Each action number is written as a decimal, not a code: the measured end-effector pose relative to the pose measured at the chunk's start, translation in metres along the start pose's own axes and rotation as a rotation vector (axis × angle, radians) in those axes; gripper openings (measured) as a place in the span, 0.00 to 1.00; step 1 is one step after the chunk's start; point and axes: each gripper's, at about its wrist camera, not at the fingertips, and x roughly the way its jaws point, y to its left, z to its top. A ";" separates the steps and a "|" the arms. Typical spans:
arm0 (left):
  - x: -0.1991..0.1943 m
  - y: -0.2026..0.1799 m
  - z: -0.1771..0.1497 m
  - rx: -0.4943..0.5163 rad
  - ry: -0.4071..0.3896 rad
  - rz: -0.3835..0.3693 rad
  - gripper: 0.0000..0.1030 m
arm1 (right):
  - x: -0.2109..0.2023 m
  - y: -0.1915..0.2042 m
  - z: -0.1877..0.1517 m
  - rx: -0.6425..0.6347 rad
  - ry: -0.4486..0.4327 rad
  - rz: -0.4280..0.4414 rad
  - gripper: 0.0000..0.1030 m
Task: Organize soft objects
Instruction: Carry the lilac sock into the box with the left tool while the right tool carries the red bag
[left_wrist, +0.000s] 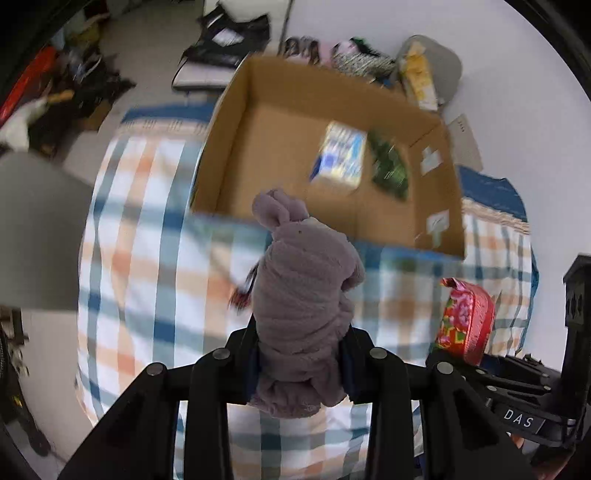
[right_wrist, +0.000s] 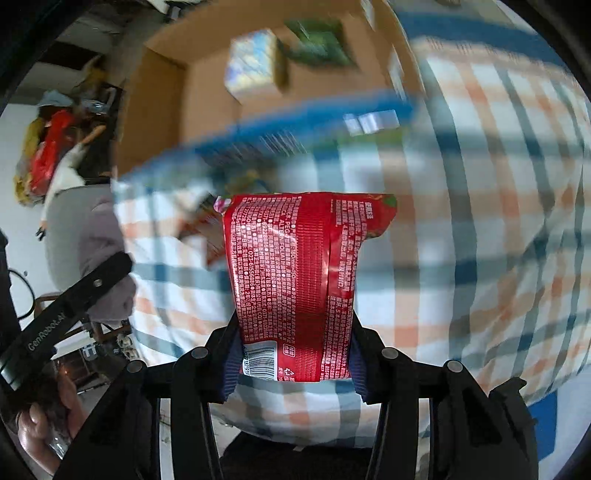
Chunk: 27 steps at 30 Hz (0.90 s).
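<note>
the left gripper (left_wrist: 301, 354) is clamping a rolled mauve plush cloth (left_wrist: 303, 295), its jaws closed in on the bundle's lower part, and the cloth is sticking out ahead of the fingers toward the open cardboard box (left_wrist: 236, 122). the right gripper (right_wrist: 295, 354) is pinching a red soft packet (right_wrist: 295, 277) the same way, held upright ahead of it above the checked bedspread (right_wrist: 480, 221). the box is sitting just beyond both tools, already holding a pale blue pack (left_wrist: 340, 155) and a green packet (left_wrist: 389, 166). this looks like the carrying step; next, each load probably needs lifting over the near wall, then releasing inside.
</note>
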 end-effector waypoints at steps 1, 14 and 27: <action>-0.002 -0.004 0.010 0.010 -0.006 -0.004 0.31 | -0.013 0.005 0.012 -0.018 -0.018 0.002 0.49; 0.059 -0.010 0.144 0.040 0.107 0.089 0.31 | -0.009 0.026 0.162 -0.001 -0.014 -0.095 0.49; 0.137 -0.005 0.204 0.042 0.230 0.114 0.31 | 0.070 0.009 0.210 0.024 0.104 -0.192 0.49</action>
